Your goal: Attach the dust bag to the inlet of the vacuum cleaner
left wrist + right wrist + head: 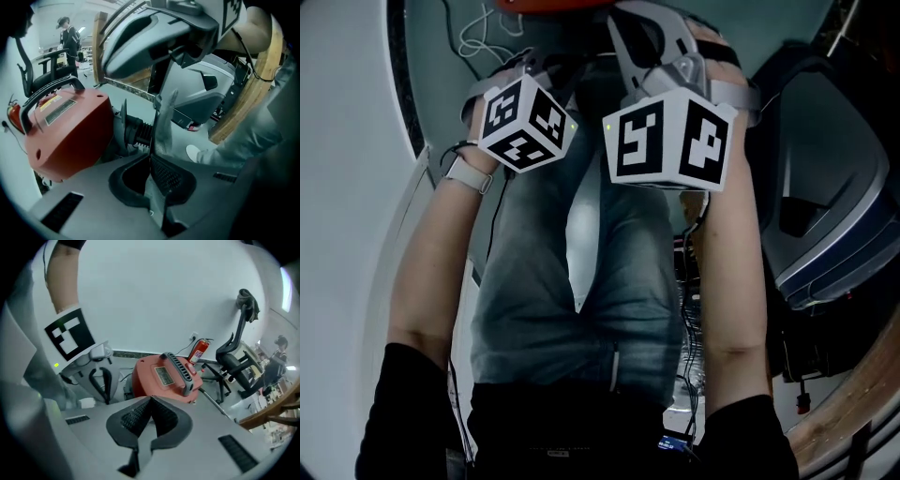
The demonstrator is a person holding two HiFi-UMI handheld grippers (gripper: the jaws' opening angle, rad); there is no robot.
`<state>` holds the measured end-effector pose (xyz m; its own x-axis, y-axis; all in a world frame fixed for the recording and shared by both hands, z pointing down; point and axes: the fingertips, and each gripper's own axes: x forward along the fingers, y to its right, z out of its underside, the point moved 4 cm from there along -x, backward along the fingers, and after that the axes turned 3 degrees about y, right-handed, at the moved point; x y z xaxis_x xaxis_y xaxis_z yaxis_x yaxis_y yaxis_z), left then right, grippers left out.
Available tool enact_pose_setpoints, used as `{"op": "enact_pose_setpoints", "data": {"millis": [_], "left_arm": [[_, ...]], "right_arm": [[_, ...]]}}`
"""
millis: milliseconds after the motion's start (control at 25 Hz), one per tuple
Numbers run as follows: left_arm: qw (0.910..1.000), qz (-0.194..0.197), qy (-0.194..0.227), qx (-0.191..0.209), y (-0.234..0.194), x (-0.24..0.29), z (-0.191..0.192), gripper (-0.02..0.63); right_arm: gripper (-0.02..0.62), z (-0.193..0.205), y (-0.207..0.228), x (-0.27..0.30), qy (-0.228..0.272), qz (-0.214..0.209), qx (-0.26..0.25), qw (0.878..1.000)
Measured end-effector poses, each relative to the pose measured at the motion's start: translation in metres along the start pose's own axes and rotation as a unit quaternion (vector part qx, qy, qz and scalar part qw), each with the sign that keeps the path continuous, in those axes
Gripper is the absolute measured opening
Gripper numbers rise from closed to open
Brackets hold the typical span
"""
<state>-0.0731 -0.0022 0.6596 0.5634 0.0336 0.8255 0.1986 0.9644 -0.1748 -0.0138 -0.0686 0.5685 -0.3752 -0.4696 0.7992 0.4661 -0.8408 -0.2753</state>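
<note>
Your left tool (151, 156) pinched thin grey sheet, likely dust bag (162, 119), edge-on, upright. Your right tool (152, 397) pressed together, empty. Red vacuum cleaner (65, 131) lay ahead-left of left tool. Ribbed black port (139, 131), probably inlet, just left of bag. Left tool judged nearer.

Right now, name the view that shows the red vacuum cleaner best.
The left gripper view: the red vacuum cleaner fills its left side, with handle, label and ribbed fitting. The right gripper view shows its top, smaller, partly behind the jaws. The head view shows only a red sliver at top.
</note>
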Motion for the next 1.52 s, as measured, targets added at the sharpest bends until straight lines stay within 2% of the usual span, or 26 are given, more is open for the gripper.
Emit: {"op": "enact_pose_setpoints", "data": {"millis": [80,240,320,480,720,840,960,1200,1320,1440,1520], "left_arm": [[0.9999,-0.006,-0.006,0.007,-0.004,0.0,0.0,0.018],[0.9994,-0.012,-0.012,0.03,-0.006,0.001,-0.003,0.018],[0.9988,-0.015,-0.016,0.044,-0.006,0.001,-0.004,0.018],[0.9981,-0.015,-0.02,0.056,-0.008,0.002,-0.006,0.018],[0.9942,-0.025,-0.03,0.1,-0.009,0.002,-0.009,0.018],[0.9891,-0.037,-0.04,0.137,-0.007,0.0,-0.016,0.018],[0.984,-0.053,-0.05,0.162,0.0,-0.005,-0.02,0.018],[0.9877,-0.077,-0.038,0.13,0.011,-0.012,-0.007,0.018],[0.9878,-0.097,-0.035,0.117,-0.001,-0.007,-0.017,0.018],[0.9845,-0.096,-0.037,0.142,-0.007,0.003,-0.033,0.02],[0.9834,-0.1,-0.034,0.148,-0.008,0.005,-0.034,0.02]], "right_arm": [[0.026,0.02,-0.011,-0.005,-0.021,-0.045,0.004,0.999],[0.028,0.068,-0.037,-0.013,-0.051,-0.123,0.045,0.99],[0.028,0.079,-0.044,-0.014,-0.05,-0.141,0.059,0.987],[0.041,0.074,-0.052,-0.009,-0.036,-0.175,0.07,0.981],[0.044,0.078,-0.064,0.011,-0.066,-0.193,0.057,0.977],[0.035,0.083,-0.066,0.01,-0.071,-0.183,0.061,0.979],[0.032,0.084,-0.063,0.008,-0.076,-0.154,0.036,0.985],[0.034,0.071,-0.061,0.014,-0.075,-0.121,-0.027,0.99],[0.034,0.081,-0.061,0.011,-0.081,-0.104,0.018,0.991],[0.034,0.097,-0.061,0.006,-0.093,-0.07,0.072,0.991],[0.034,0.097,-0.056,0.006,-0.099,-0.046,0.08,0.991]]}}
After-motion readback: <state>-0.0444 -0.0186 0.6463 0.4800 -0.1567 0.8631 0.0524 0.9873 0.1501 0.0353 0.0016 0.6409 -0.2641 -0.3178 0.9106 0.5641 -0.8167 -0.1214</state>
